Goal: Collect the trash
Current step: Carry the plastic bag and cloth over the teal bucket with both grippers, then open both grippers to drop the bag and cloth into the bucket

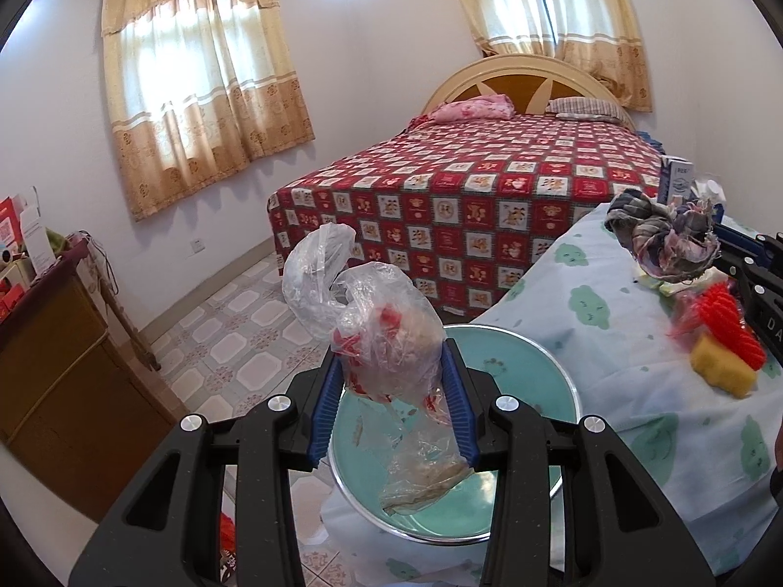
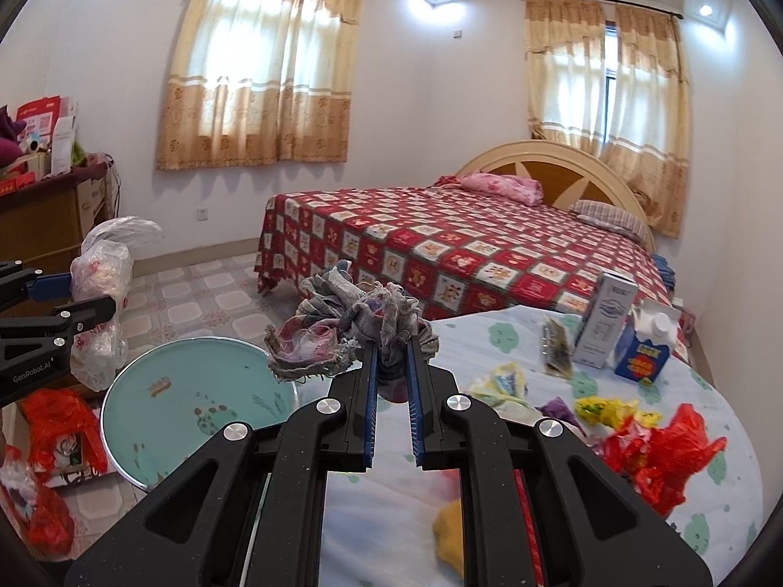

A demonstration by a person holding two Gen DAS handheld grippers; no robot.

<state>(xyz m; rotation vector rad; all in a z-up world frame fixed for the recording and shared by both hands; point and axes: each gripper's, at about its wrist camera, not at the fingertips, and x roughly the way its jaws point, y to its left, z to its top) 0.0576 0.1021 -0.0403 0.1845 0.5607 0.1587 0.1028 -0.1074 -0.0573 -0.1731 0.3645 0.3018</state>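
— Bedroom light was soft, and the table [image 2: 372, 528] under its cloud-print cloth sat near the foot of the bed [image 2: 440, 254]. I used the teal basin [image 2: 147, 420] at the table's edge as my landmark. What did each hand have?

— My left gripper [image 1: 396, 401] was clamped on a clear plastic bag [image 1: 386, 342], and the bag hung straight above the basin. My right gripper [image 2: 391, 386] had its jaws nearly together, pinching a frayed rag [image 2: 342, 332] that stood just to the table side of the basin.

— And what was left to collect?

— On the table, farther from the basin, lay red plastic scraps [image 2: 656, 455], yellow wrappers [image 2: 602, 411], a white box [image 2: 607, 323] and a blue carton [image 2: 641, 357]. A yellow sponge [image 1: 719, 367] lay there too.

— How did you judge the drop?

— I reckoned each piece should be carried over the middle of the basin, not its rim, before I let go. The bag was limp and trailing, so it needed lowering first, or a corner could drape outside. The rag's loose threads might have clung to the pads, so I'd have opened wide.
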